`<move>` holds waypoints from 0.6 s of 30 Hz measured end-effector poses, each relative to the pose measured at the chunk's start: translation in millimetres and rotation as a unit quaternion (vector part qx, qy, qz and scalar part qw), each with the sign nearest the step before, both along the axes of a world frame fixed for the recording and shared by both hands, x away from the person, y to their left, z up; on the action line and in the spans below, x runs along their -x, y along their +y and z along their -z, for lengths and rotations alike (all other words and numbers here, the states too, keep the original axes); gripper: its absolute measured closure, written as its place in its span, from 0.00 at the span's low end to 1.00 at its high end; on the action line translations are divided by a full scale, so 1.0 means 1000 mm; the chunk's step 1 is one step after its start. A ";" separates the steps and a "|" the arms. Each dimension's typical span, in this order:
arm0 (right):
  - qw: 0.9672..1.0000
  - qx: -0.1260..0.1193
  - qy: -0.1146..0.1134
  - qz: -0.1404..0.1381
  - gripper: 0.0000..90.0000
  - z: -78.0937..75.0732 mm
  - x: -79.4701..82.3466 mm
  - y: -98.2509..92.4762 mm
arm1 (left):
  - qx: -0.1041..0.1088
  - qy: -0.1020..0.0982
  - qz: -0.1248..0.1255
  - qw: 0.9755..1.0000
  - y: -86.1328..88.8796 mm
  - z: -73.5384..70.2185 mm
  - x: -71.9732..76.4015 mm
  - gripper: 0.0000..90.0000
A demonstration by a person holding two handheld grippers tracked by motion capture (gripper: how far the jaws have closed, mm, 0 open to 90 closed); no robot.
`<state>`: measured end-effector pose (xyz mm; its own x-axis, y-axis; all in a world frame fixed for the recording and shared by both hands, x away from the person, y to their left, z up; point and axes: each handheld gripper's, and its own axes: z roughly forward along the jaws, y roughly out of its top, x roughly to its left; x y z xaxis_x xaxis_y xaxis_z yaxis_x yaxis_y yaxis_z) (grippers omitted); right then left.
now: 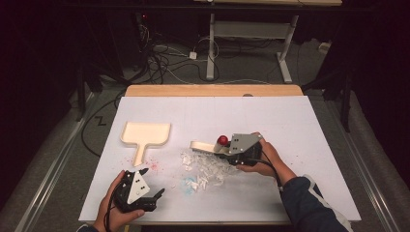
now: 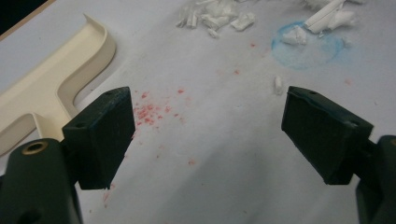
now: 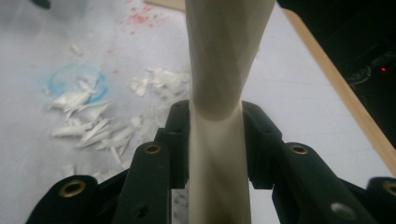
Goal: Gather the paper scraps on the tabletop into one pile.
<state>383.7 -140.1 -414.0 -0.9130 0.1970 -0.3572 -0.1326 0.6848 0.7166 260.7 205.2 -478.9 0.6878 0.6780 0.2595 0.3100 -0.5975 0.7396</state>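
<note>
Right hand-held gripper (image 1: 223, 148) is clamped on the handle of a cream brush (image 3: 219, 70); jaws narrow, pressed on both sides of the handle in the right gripper view. In the high view the brush (image 1: 203, 146) points away from the gripper toward the dustpan side, lying low over the bench (image 1: 290, 121), and its head sits at the far edge of the scrap pile. A red knob (image 1: 222, 140) shows on top, just beside the grey plate of that gripper.

Landmark: pile of white paper scraps (image 1: 205, 166), roughly mid-bench. Scraps loose, scattered, some on a faint blue smudge (image 1: 189, 184) at the near side of the pile. In the right gripper view the scraps (image 3: 93, 121) lie left of the handle, the blue smudge (image 3: 77, 81) among them.

Cream dustpan (image 1: 144, 135) lies flat on the bench, well apart from the pile on its left, handle pointing toward the person. Red specks (image 1: 152, 165) on the bench between the dustpan handle and the pile.

Left hand-held gripper (image 1: 155, 197) sits near the front bench edge, nearer the person than the pile and left of it, tips aimed toward the pile. Jaws wide apart, nothing between them; the left gripper view shows bare bench with red specks (image 2: 149, 112) between the jaws, the dustpan (image 2: 56, 79) at left, scraps (image 2: 219, 18) and blue smudge (image 2: 306, 46) further off.

White sheet covers the bench; a wood strip (image 1: 212, 90) is exposed at the far edge.
</note>
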 end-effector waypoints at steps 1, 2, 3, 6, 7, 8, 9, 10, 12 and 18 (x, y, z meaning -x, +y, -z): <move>1.000 -0.004 0.001 0.005 0.76 -0.002 -0.002 -0.002 | 0.000 0.000 0.000 1.000 0.000 0.000 0.000 0.18; 1.000 -0.008 -0.001 0.012 0.76 -0.005 -0.004 -0.002 | 0.000 0.000 0.001 1.000 0.000 0.000 0.000 0.18; 1.000 -0.009 -0.006 0.018 0.76 -0.006 -0.006 -0.002 | 0.000 0.000 0.000 1.000 0.000 0.000 0.000 0.18; 0.999 0.000 -0.022 0.039 0.76 -0.010 -0.012 0.008 | 0.001 0.000 -0.001 1.000 0.000 0.000 0.000 0.18; 0.999 0.006 -0.030 0.038 0.75 -0.010 -0.015 0.014 | 0.003 0.001 -0.002 1.000 0.000 0.000 -0.001 0.18; 0.998 0.010 -0.039 0.040 0.75 -0.010 -0.017 0.020 | 0.004 0.002 -0.002 1.000 0.000 0.000 -0.001 0.18; 0.998 0.023 -0.051 0.040 0.75 -0.009 -0.020 0.026 | 0.003 0.003 -0.001 1.000 0.000 -0.001 -0.001 0.18; 0.997 0.032 -0.050 0.042 0.76 -0.007 -0.023 0.034 | 0.005 0.002 0.000 1.000 0.000 -0.001 -0.001 0.18; 0.996 0.043 -0.059 0.050 0.75 -0.001 -0.029 0.047 | 0.003 0.004 0.003 1.000 0.001 -0.001 0.000 0.18; 0.998 0.051 -0.036 0.028 0.76 0.015 -0.040 0.078 | 0.011 0.007 0.002 1.000 0.004 0.001 -0.001 0.18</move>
<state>423.5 -62.5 -429.1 -0.8732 0.2060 -0.4418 -0.1405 0.7616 0.6327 261.5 209.6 -479.9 0.6941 0.6804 0.2353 0.3174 -0.5826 0.7483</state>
